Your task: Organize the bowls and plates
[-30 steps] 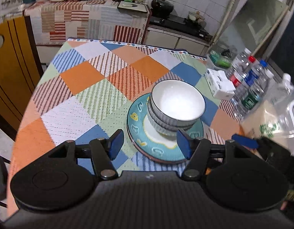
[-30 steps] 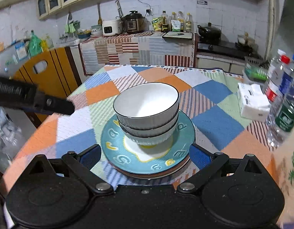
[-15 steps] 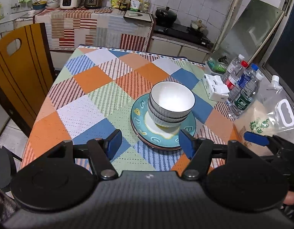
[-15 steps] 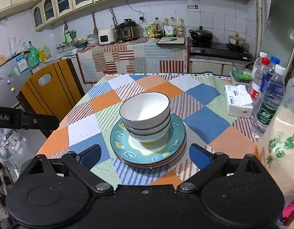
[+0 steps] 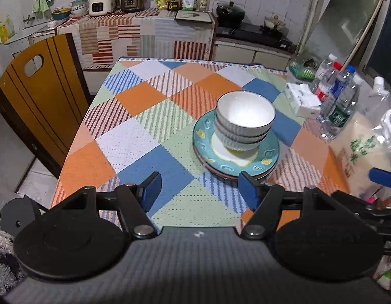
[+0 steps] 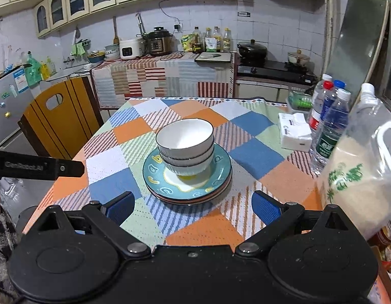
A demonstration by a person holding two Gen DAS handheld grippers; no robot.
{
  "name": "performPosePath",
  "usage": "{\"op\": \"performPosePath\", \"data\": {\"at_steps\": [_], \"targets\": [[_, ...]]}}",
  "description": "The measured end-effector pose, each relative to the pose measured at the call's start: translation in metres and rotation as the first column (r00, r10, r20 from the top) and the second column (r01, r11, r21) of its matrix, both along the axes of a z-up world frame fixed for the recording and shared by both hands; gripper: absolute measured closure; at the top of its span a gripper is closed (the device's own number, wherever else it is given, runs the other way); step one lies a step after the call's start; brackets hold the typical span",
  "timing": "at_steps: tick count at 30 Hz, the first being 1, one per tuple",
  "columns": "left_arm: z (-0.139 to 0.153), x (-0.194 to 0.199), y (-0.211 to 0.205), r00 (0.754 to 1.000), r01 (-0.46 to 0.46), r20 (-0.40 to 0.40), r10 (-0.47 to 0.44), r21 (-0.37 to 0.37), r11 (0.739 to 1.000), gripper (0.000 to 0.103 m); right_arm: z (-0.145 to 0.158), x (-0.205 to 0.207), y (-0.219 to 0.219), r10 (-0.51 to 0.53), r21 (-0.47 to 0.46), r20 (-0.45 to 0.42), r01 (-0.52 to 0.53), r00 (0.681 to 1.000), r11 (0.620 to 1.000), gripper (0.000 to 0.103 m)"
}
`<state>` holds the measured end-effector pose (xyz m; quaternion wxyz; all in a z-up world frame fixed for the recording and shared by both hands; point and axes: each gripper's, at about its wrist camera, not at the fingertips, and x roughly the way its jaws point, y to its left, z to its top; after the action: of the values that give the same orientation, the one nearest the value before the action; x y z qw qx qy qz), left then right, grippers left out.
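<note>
Three white ribbed bowls sit nested on a stack of plates, the top plate teal with yellow marks, on the patchwork tablecloth. My left gripper hangs open over the table's near edge, short of the stack and a little left of it, nothing between its blue pads. My right gripper is open too, pulled back over the near edge with the stack straight ahead and nothing in it. Part of the left gripper's body shows as a black bar at the left of the right wrist view.
Water bottles, a tissue box and a large clear rice jug crowd the table's right side. A yellow wooden chair stands at the left. A counter with cookers and a stove lies beyond the table.
Both grippers have drawn back and up from the stack, which now looks smaller and farther off. The bowls and plates have not moved.
</note>
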<state>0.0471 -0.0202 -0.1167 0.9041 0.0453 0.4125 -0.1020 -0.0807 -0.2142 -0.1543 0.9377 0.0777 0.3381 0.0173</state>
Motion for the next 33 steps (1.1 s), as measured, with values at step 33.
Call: {"op": "performPosePath", "data": {"at_steps": [33], "targets": [[0.003, -0.014, 0.003, 0.998, -0.022, 0.064, 0.018, 0.068, 0.997, 0.007, -0.008, -0.004, 0.012, -0.101, -0.102, -0.007, 0.099, 0.995, 0.990, 0.002]]}}
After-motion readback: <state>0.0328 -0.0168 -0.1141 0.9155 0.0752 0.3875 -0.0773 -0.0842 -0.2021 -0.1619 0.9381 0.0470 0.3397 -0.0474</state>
